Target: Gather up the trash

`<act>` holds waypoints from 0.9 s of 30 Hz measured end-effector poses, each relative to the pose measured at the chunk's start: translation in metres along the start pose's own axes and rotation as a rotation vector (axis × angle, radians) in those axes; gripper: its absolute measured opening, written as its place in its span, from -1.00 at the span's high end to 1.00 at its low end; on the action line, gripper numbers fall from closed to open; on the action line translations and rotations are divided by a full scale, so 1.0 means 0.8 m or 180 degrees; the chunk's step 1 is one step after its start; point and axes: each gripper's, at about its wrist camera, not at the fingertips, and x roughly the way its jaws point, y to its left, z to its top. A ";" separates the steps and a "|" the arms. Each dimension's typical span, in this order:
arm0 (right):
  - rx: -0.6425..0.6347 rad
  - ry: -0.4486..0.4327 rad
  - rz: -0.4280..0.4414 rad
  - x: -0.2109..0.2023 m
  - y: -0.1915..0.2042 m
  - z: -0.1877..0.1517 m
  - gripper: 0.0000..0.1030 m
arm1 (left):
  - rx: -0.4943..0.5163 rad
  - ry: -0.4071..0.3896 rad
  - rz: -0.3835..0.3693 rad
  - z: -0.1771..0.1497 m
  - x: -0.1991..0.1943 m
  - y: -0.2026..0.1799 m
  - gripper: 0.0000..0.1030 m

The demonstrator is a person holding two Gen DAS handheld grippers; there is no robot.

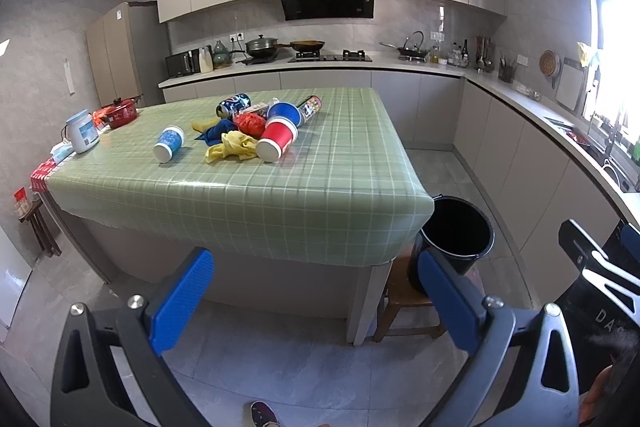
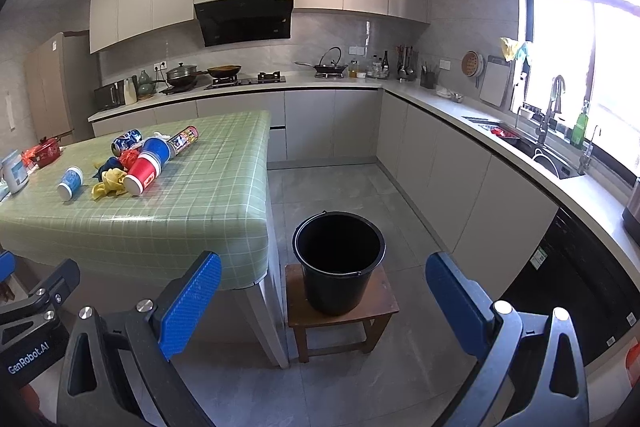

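Trash lies on the green checked table (image 1: 280, 179): a red paper cup (image 1: 277, 141) on its side, a blue-and-white cup (image 1: 169, 143), a blue cup (image 1: 285, 111), a crushed blue can (image 1: 233, 105), a printed tube (image 1: 310, 108), a yellow rag (image 1: 232, 145), a red wad (image 1: 250, 123) and a blue cloth (image 1: 218, 131). A black bucket (image 2: 339, 259) stands on a wooden stool (image 2: 344, 319) at the table's right corner; it seems empty. My left gripper (image 1: 316, 299) is open, held back from the table's near edge. My right gripper (image 2: 324, 299) is open, short of the bucket.
A white jar (image 1: 82, 131) and a red pot (image 1: 120, 111) stand at the table's left edge. Grey cabinets and a counter (image 2: 500, 135) with a sink (image 2: 532, 147) run along the back and right. Tiled floor (image 2: 340, 187) lies between table and cabinets.
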 end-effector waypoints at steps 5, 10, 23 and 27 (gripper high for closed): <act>0.0006 0.0001 0.0005 0.002 -0.001 0.000 -1.00 | -0.0004 0.0007 0.0005 0.001 0.001 0.000 -1.00; 0.0030 0.0009 0.0000 0.005 -0.002 0.000 -1.00 | 0.0007 0.0023 0.0001 0.003 0.002 -0.001 -1.00; 0.0055 0.0018 -0.0013 0.008 -0.004 0.000 -1.00 | 0.0008 0.0031 0.0003 0.005 0.003 -0.003 -1.00; 0.0059 0.0015 -0.0007 0.008 -0.005 0.000 -1.00 | 0.0004 0.0034 -0.0001 0.005 0.003 -0.003 -0.99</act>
